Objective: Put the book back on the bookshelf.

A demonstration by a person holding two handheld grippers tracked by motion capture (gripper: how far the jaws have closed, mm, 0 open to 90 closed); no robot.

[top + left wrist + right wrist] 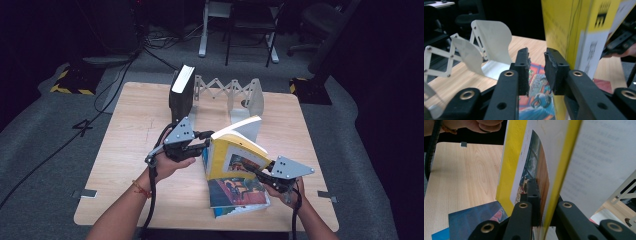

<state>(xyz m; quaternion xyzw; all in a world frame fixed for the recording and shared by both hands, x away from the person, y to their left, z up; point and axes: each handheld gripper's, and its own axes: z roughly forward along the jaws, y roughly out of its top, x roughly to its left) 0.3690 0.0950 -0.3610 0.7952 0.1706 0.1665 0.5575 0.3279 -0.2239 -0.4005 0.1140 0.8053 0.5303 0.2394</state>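
Tabletop (pixel 130 150) lies bare leftward; right gripper (pixel 260 172) pinches yellow book's (pixel 232 155) cover edge, left gripper (pixel 202 140) spread.

No legible text on anything

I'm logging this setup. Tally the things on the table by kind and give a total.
Books: 3 (black book standing upright, yellow book lifted, colourful book lying flat)
Expandable white book rack: 1
Total: 4
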